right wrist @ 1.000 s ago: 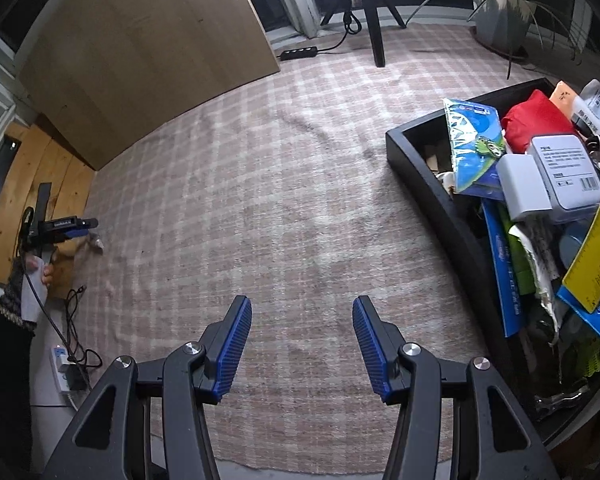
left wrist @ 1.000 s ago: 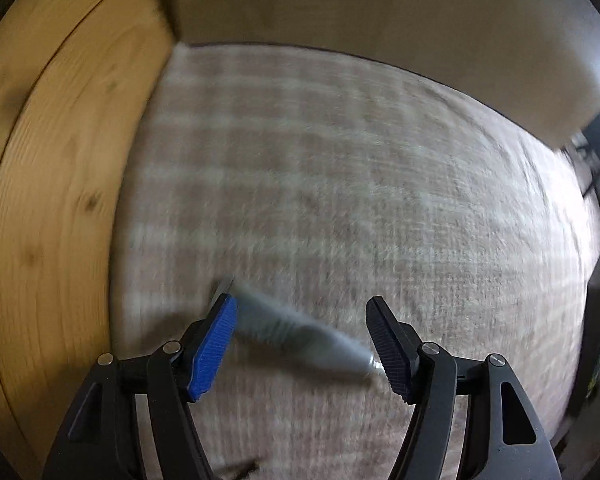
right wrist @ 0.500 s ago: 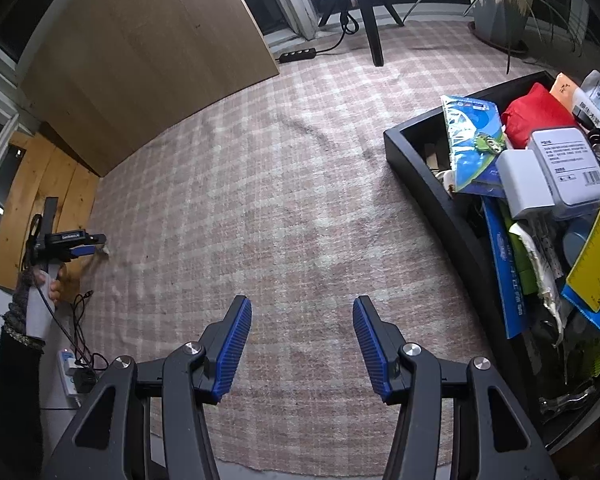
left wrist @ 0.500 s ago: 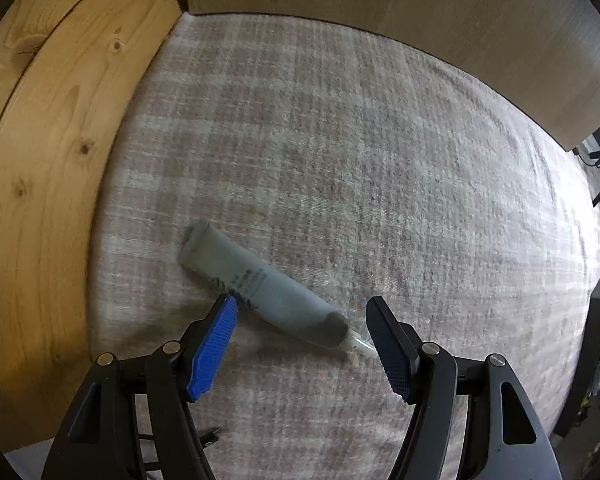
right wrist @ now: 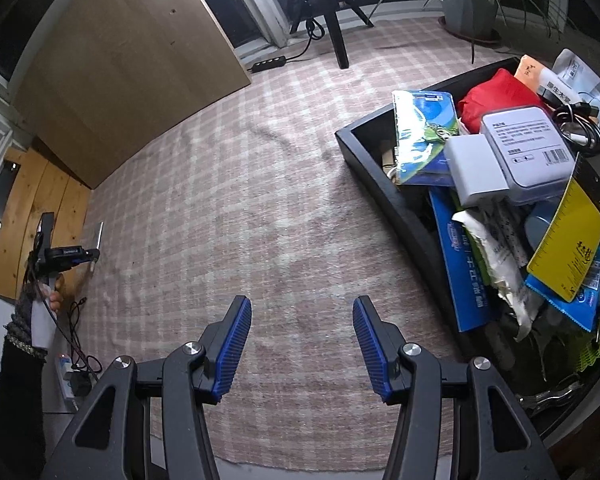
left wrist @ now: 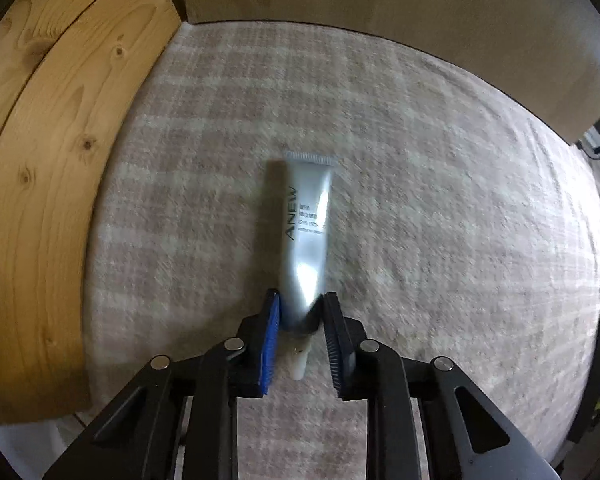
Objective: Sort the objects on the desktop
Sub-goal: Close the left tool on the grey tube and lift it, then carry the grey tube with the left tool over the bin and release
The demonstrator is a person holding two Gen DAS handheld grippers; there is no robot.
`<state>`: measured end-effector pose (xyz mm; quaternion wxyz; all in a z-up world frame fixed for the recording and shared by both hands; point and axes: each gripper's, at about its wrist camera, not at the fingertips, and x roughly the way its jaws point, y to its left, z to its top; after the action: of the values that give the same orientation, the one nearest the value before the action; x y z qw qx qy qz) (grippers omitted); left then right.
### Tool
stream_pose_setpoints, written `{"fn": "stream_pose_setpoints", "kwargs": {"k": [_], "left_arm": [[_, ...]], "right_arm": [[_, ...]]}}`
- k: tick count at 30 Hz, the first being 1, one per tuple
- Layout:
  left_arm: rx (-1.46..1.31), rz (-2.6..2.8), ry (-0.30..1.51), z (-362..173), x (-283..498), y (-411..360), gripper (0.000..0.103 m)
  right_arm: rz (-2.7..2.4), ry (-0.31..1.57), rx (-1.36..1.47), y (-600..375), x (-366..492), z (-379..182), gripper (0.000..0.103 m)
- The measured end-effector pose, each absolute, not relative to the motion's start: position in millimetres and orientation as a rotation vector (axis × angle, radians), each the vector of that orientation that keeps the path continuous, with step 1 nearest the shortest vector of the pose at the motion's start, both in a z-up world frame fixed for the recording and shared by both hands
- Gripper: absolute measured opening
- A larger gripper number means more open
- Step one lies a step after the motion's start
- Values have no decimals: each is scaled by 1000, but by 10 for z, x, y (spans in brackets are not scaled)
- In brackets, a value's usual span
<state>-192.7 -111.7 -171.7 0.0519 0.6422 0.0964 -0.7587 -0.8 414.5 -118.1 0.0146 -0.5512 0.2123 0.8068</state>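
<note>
My left gripper (left wrist: 299,300) is shut on a silver ANEW cream tube (left wrist: 306,220), gripping it near its cap end, with the crimped end pointing away over the checked cloth (left wrist: 440,220). The white cap (left wrist: 300,362) shows between the fingers. In the right wrist view the left gripper (right wrist: 94,258) and the tube (right wrist: 99,235) show far left. My right gripper (right wrist: 300,320) is open and empty above the cloth. A black bin (right wrist: 384,184) on the right is packed with packets, boxes and cables.
A wooden board (left wrist: 40,200) borders the cloth on the left and a brown panel (left wrist: 420,20) stands behind. A power strip (right wrist: 269,63), a stool leg (right wrist: 338,42) and a potted plant (right wrist: 472,4) lie at the back.
The left gripper has closed on the tube, which lay crosswise on the cloth between its open fingers and now points forward. The right gripper has stayed open and nearly still.
</note>
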Motion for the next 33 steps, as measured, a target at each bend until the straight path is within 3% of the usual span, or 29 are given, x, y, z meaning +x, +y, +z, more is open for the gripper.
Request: {"fn": "stream_pose_setpoints", "kwargs": {"k": [19, 33], "left_arm": [[2009, -2575, 399, -1241, -1239, 996, 19], [2124, -2845, 215, -1073, -1438, 2321, 19]], "right_arm": [[2545, 728, -1617, 4907, 310, -1063, 49], [2471, 839, -1460, 5810, 929, -966, 49]]}}
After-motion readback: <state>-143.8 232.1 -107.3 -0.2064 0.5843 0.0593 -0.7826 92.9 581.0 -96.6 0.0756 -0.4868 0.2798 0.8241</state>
